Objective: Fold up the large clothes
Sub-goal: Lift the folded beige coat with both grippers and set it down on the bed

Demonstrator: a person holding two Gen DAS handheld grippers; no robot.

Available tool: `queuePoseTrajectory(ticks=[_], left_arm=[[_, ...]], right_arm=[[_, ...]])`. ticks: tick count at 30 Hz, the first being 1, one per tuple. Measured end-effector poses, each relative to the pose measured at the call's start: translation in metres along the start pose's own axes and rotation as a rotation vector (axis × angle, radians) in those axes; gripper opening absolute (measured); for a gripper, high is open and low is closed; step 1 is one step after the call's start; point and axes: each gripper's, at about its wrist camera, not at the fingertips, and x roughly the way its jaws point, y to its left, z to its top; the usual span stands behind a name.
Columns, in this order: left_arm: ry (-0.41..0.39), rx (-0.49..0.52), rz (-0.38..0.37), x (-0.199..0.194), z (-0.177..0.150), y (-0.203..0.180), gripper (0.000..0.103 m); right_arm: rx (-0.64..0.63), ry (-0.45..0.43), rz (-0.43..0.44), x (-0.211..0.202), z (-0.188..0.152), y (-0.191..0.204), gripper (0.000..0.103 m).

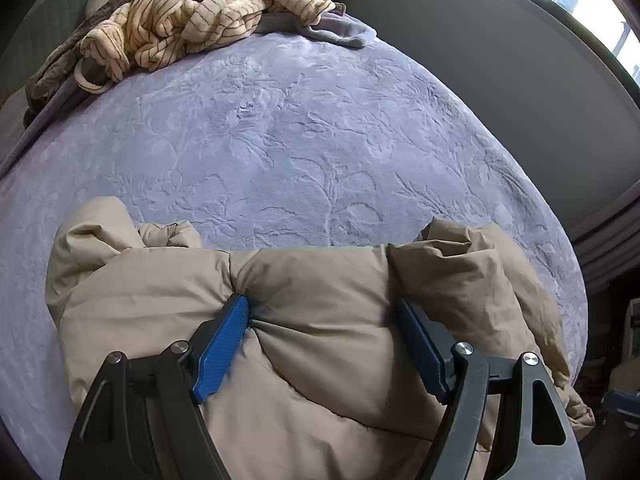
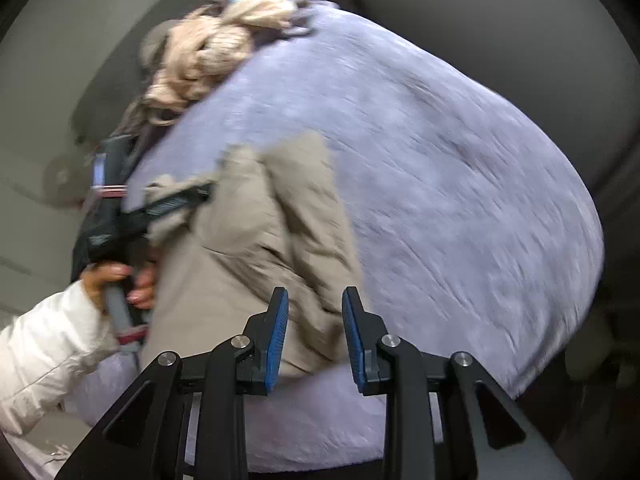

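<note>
A puffy beige jacket (image 1: 312,320) lies bunched on the lavender bedspread (image 1: 300,140) at the near edge of the bed. My left gripper (image 1: 322,304) has its blue-padded jaws wide apart, pressed down around a thick padded fold of the jacket. In the blurred right wrist view the same jacket (image 2: 248,248) lies on the bedspread (image 2: 440,160), with my left gripper (image 2: 176,200) and the hand holding it at its left side. My right gripper (image 2: 315,300) is open, hovering over the jacket's near edge with nothing between its pads.
A crumpled cream striped garment (image 1: 200,12) and a dark brown one (image 1: 60,68) are piled at the far end of the bed. A grey wall (image 1: 500,60) runs along the right side. The person's white sleeve (image 2: 44,348) is at the lower left.
</note>
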Motion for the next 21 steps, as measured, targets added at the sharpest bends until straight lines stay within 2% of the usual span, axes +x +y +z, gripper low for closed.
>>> queuePoseTrajectory(ticks=[3, 6, 10, 12, 15, 19, 21], left_arm=[[0.002, 0.000, 0.001, -0.001, 0.000, 0.000, 0.078], [0.005, -0.006, 0.012, -0.012, 0.001, 0.002, 0.078], [-0.024, -0.025, -0.031, -0.059, -0.013, 0.020, 0.078], [-0.017, -0.050, -0.053, -0.079, -0.030, 0.031, 0.078], [0.036, -0.095, -0.076, -0.096, -0.068, 0.043, 0.078], [0.095, -0.128, -0.011, -0.091, -0.109, 0.043, 0.078], [0.111, -0.188, -0.009, -0.090, -0.118, 0.046, 0.084]], right_arm=[[-0.120, 0.042, -0.006, 0.024, 0.007, 0.023, 0.031], [-0.184, 0.110, -0.024, 0.049, 0.000, 0.034, 0.031], [-0.227, 0.162, -0.040, 0.061, -0.007, 0.039, 0.031], [-0.225, 0.179, -0.031, 0.062, -0.008, 0.036, 0.031], [-0.215, 0.223, -0.016, 0.070, -0.009, 0.031, 0.030], [-0.228, 0.280, -0.012, 0.088, -0.018, 0.030, 0.030], [-0.224, 0.309, -0.014, 0.095, -0.019, 0.029, 0.030]])
